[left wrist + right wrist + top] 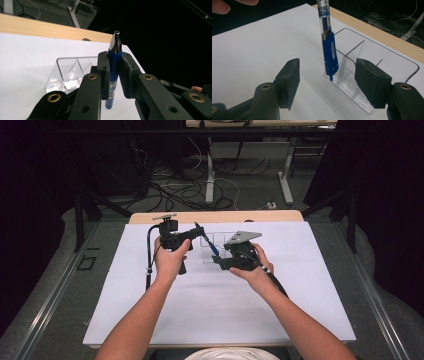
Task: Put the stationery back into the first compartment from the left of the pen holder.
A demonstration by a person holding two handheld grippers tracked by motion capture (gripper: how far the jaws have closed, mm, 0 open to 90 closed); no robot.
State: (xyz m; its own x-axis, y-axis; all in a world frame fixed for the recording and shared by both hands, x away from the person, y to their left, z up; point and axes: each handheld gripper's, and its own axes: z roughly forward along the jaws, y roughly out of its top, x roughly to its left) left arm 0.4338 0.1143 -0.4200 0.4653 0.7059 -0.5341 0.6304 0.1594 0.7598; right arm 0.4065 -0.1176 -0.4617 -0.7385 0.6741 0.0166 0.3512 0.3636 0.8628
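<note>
Pen (pixel 114 72) and clear divided tray (pixel 372 62) are what matter now: my left gripper (pixel 115 72) is clamped on the blue pen's barrel, holding it steeply tilted with its clip end down near the tray's near wall, over the white surface (pixel 215 310) toward its far edge. My right gripper (pixel 327 77) stands apart on either side of that lower end, pads touching nothing. The pen's long axis runs from my left hand (pixel 170 257) down toward the tray, so I judge the left alone must lower it into a compartment beyond the divider.
</note>
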